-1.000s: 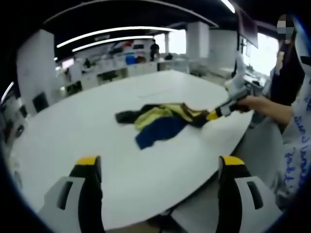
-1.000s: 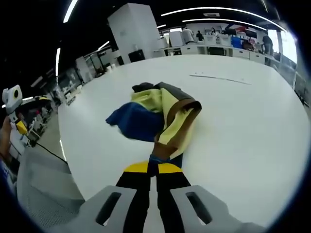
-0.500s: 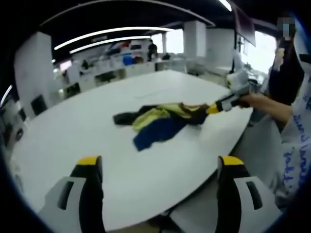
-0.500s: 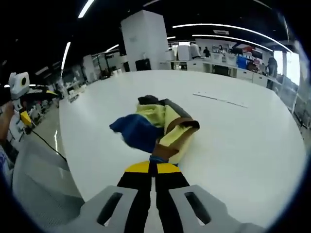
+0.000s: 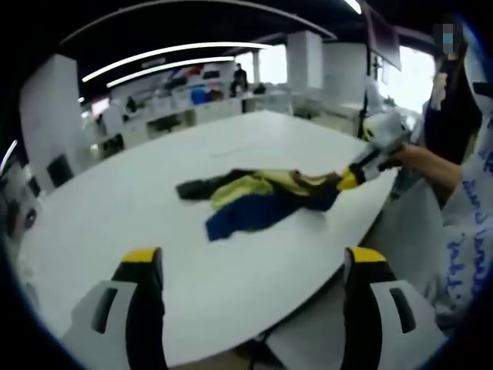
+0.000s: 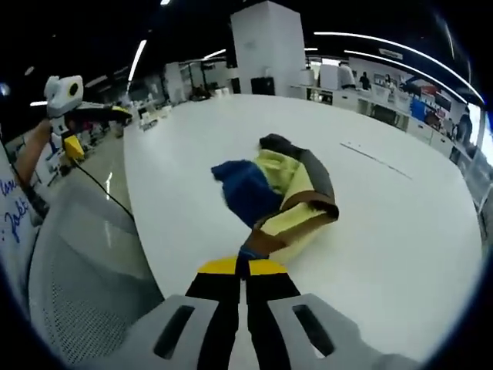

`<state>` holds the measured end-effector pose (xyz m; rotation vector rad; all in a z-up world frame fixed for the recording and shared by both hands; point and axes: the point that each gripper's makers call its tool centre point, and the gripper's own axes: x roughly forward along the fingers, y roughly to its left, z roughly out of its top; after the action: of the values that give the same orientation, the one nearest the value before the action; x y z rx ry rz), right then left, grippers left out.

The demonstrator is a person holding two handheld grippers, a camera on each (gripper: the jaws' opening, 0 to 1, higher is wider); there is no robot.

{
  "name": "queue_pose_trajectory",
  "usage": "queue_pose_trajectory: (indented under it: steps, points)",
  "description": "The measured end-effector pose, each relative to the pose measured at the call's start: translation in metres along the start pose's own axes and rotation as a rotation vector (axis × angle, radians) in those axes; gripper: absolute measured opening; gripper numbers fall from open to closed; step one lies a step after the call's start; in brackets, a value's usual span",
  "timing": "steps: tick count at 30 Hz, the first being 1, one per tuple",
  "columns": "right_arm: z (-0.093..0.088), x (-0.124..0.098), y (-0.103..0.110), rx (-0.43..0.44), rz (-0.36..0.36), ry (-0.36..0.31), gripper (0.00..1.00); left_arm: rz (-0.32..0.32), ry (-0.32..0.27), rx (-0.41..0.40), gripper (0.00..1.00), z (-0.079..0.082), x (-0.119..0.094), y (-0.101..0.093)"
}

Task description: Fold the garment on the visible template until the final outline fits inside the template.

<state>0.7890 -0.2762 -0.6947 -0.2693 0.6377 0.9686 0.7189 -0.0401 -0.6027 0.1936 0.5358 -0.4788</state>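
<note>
Right tongs clenched on crumpled garment, template unseen; left tongs released

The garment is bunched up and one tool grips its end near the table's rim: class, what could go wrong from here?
1. The right tool is shut on one end of the garment, close to the edge of the white table; pulling further could drag cloth over that edge.
2. The garment lies crumpled, its yellow, blue and brown layers overlapping, so a fold begun now would probably trap creases.
3. The left tool is open and apart from the cloth; a one-ended pull may bunch it rather than spread it.
</note>
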Motion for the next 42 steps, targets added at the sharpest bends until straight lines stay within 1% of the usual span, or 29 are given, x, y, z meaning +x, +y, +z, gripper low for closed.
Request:
queue_pose_trajectory:
  steps: [6,9,13,15,18,22,25,28,31,33,35,37,39,40,42]
  points:
    - [-0.007,-0.014,0.013,0.001,0.029,0.011,0.02,0.009,-0.002,0.000,0.94,0.001,-0.002,0.000]
    - [-0.013,-0.022,0.020,-0.019,0.043,0.025,0.02,0.009,0.000,0.004,0.94,0.002,-0.004,-0.003]
    - [-0.019,-0.032,0.023,-0.026,0.034,0.039,0.02,-0.005,-0.012,0.019,0.94,0.007,-0.002,-0.007]
    - [-0.022,-0.036,0.018,-0.032,0.025,0.039,0.02,-0.008,-0.008,0.022,0.94,0.008,-0.001,-0.008]
    - [-0.023,-0.042,0.017,-0.046,0.006,0.040,0.02,-0.017,-0.004,0.038,0.93,0.010,0.001,-0.009]
    - [-0.026,-0.048,0.015,-0.067,-0.003,0.051,0.02,-0.035,-0.005,0.062,0.90,0.016,0.004,-0.013]
    - [-0.027,-0.054,0.018,-0.073,-0.008,0.052,0.02,-0.046,-0.031,0.073,0.89,0.026,0.005,-0.015]
    - [-0.029,-0.059,0.019,-0.072,-0.017,0.053,0.02,-0.071,-0.040,0.101,0.85,0.032,0.008,-0.019]
    - [-0.029,-0.062,0.019,-0.069,-0.028,0.048,0.02,-0.104,-0.066,0.136,0.81,0.043,0.015,-0.022]
    - [-0.029,-0.063,0.020,-0.065,-0.030,0.041,0.02,-0.131,-0.065,0.159,0.76,0.049,0.021,-0.026]
    - [-0.028,-0.062,0.021,-0.065,-0.030,0.037,0.02,-0.147,-0.064,0.197,0.76,0.056,0.028,-0.028]
    - [-0.028,-0.062,0.020,-0.063,-0.035,0.028,0.02,-0.140,-0.060,0.200,0.71,0.063,0.034,-0.026]
    - [-0.028,-0.062,0.020,-0.060,-0.037,0.027,0.02,-0.141,-0.065,0.218,0.69,0.070,0.041,-0.026]
    - [-0.027,-0.062,0.020,-0.059,-0.039,0.024,0.02,-0.151,-0.071,0.226,0.67,0.073,0.044,-0.028]
    - [-0.027,-0.063,0.020,-0.058,-0.039,0.020,0.02,-0.193,-0.084,0.241,0.60,0.080,0.050,-0.035]
